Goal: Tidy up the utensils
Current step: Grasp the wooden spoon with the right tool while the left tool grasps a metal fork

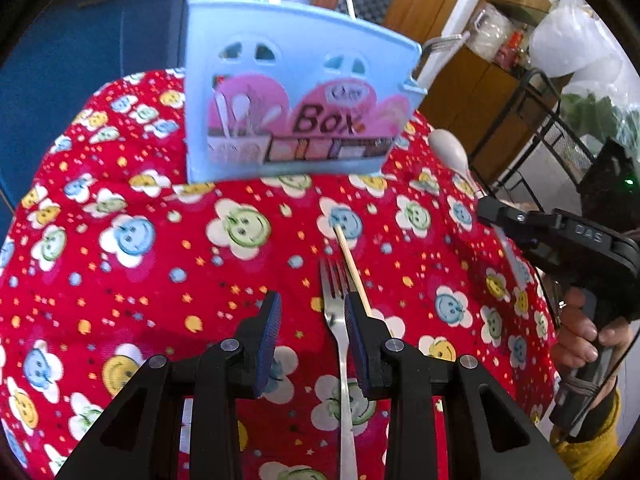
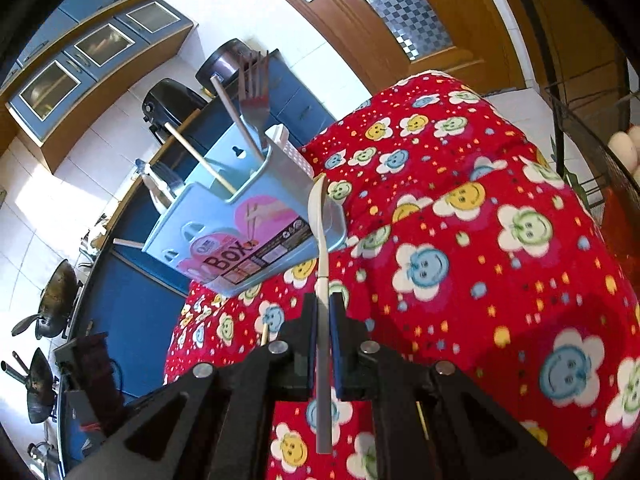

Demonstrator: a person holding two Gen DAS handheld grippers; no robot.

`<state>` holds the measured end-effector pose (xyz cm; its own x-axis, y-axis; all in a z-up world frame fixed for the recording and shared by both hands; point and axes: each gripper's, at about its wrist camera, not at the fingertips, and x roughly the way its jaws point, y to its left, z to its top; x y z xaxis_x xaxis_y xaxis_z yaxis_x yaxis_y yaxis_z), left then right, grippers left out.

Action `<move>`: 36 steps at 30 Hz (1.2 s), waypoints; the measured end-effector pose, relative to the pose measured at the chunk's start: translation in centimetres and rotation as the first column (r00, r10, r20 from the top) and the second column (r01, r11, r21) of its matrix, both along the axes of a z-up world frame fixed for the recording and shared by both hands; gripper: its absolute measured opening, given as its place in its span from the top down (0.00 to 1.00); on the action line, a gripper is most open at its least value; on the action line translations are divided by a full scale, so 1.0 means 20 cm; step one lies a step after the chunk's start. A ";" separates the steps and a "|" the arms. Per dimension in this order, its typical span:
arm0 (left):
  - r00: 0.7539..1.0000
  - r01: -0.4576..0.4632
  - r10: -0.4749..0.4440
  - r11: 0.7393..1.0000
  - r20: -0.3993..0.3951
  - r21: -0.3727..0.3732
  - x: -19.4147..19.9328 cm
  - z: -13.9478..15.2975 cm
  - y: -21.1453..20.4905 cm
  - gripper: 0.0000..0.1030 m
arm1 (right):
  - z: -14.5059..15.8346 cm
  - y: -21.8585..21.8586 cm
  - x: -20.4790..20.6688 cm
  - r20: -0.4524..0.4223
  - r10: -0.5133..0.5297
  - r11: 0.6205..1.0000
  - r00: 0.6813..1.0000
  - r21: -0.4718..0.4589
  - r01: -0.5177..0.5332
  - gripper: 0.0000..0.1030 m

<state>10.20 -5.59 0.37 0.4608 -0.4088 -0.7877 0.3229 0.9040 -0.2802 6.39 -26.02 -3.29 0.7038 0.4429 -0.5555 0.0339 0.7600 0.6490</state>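
Note:
A light blue utensil box [image 1: 296, 92] with a pink "Box" label stands at the far side of the red smiley-patterned cloth [image 1: 160, 272]. My left gripper [image 1: 310, 312] is open above the cloth; a metal fork [image 1: 340, 344] and a wooden chopstick [image 1: 352, 268] lie by its right finger. My right gripper [image 2: 323, 312] is shut on a white spoon [image 2: 320, 240], held in the air near the box [image 2: 240, 220]. The box holds a fork [image 2: 254, 88], a grey-handled utensil and a chopstick [image 2: 200, 156]. The right gripper also shows in the left wrist view [image 1: 486, 206].
Blue kitchen cabinets and a counter with pans [image 2: 52, 304] lie behind the box. A wooden door [image 2: 400, 20] is at the back. A black wire rack [image 1: 540, 128] stands to the right of the table.

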 end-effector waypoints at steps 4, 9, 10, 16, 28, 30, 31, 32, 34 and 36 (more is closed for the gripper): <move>1.000 0.016 -0.016 1.000 -0.026 -0.004 0.01 -0.04 -0.02 0.68 | -0.03 0.01 -0.05 -0.032 -0.004 1.000 0.999 -0.031 0.003 0.93; 0.999 0.027 -0.027 0.999 -0.027 -0.021 0.02 -0.06 -0.04 0.68 | -0.11 0.00 -0.06 -0.082 -0.010 0.999 0.997 -0.050 0.006 0.93; 0.999 0.028 -0.029 0.999 -0.026 -0.024 0.02 -0.07 -0.05 0.68 | -0.12 0.00 -0.05 -0.092 -0.012 0.999 0.996 -0.054 0.007 0.93; 0.999 0.041 -0.044 0.995 -0.032 -0.086 0.03 -0.08 -0.06 0.90 | -0.16 0.03 -0.03 -0.131 -0.001 0.996 0.991 -0.091 -0.011 0.91; 1.000 0.007 -0.007 0.991 -0.002 -0.131 0.03 -0.03 0.00 0.99 | -0.13 0.03 0.16 -0.167 0.003 0.985 0.986 -0.170 -0.032 0.81; 1.000 -0.009 0.009 0.990 0.004 -0.138 0.04 -0.02 0.03 0.99 | -0.12 0.02 0.20 -0.172 0.007 0.985 0.985 -0.170 -0.037 0.80; 1.000 -0.013 0.014 0.990 0.006 -0.141 0.04 -0.01 0.04 0.99 | -0.12 0.02 0.21 -0.171 0.009 0.985 0.985 -0.168 -0.038 0.77; 1.000 -0.019 0.021 0.989 0.011 -0.145 0.05 0.00 0.05 0.99 | -0.12 0.01 0.23 -0.171 0.015 0.985 0.985 -0.166 -0.044 0.77; 0.999 -0.025 0.028 0.988 0.023 -0.151 0.05 0.02 0.07 0.99 | -0.12 0.00 0.26 -0.173 0.023 0.987 0.985 -0.154 -0.050 0.77; 0.999 -0.028 0.033 0.987 0.030 -0.156 0.06 0.04 0.08 0.99 | -0.13 -0.01 0.29 -0.177 0.035 0.990 0.984 -0.132 -0.059 0.77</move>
